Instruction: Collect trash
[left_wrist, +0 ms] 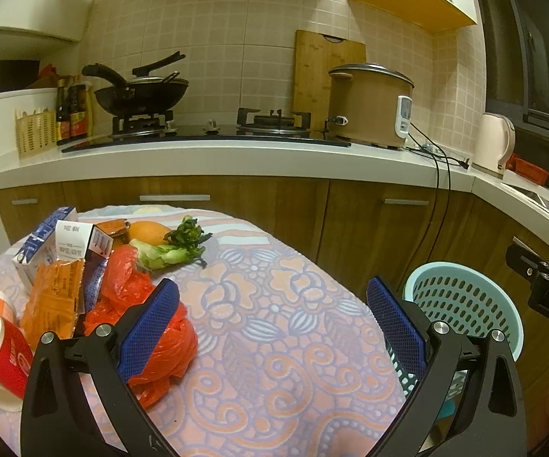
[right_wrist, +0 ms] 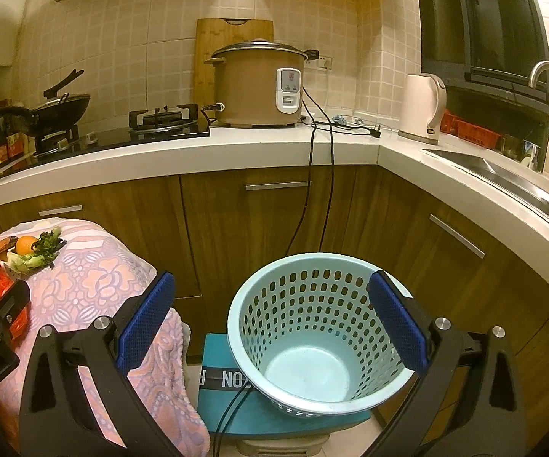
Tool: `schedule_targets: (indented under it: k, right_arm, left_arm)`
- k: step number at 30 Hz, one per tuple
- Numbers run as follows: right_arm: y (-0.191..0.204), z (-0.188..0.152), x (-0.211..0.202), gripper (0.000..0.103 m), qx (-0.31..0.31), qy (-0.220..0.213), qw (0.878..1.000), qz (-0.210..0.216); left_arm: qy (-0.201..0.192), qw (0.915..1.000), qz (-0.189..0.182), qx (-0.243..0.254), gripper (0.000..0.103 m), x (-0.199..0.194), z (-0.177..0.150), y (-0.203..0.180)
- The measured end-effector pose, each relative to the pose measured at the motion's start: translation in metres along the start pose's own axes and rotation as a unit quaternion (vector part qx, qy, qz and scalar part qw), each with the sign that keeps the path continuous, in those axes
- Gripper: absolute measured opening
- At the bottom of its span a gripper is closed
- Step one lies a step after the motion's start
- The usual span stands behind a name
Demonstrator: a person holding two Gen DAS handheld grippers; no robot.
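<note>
Trash lies on the left of the floral-cloth table [left_wrist: 274, 327]: a red plastic bag [left_wrist: 129, 285], an orange wrapper [left_wrist: 53, 297], a red paper cup [left_wrist: 0, 350], small cartons [left_wrist: 45, 243], an orange [left_wrist: 148, 231] and vegetable scraps [left_wrist: 175, 247]. My left gripper [left_wrist: 272, 297] is open above the table, its left finger beside the red bag. A pale blue perforated basket [right_wrist: 312, 327], empty inside, sits on a teal box [right_wrist: 274, 419] right of the table. My right gripper [right_wrist: 270, 293] is open, hovering over the basket with nothing between its fingers.
Behind runs a white kitchen counter [right_wrist: 236, 148] with a wok [left_wrist: 141, 93], gas hob, rice cooker [right_wrist: 259, 83], kettle [right_wrist: 423, 108] and sink [right_wrist: 503, 175]. Black cords [right_wrist: 312, 190] hang down the wooden cabinet fronts near the basket.
</note>
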State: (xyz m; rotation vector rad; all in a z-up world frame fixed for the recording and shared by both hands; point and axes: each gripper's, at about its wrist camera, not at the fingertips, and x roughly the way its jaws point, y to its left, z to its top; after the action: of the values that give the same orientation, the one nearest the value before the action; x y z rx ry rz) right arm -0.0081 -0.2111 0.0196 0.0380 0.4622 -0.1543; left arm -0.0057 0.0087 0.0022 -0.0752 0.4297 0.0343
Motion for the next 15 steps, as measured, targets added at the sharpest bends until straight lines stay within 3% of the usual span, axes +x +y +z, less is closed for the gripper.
schedule_targets:
  k: [15]
  right_arm:
    - [0.0006,-0.0006,-0.0001,0.097,0.001,0.000,1.000,0.003]
  left_arm:
    - [0.000,1.0000,0.001,0.001,0.095,-0.0003,-0.0005,-0.0001]
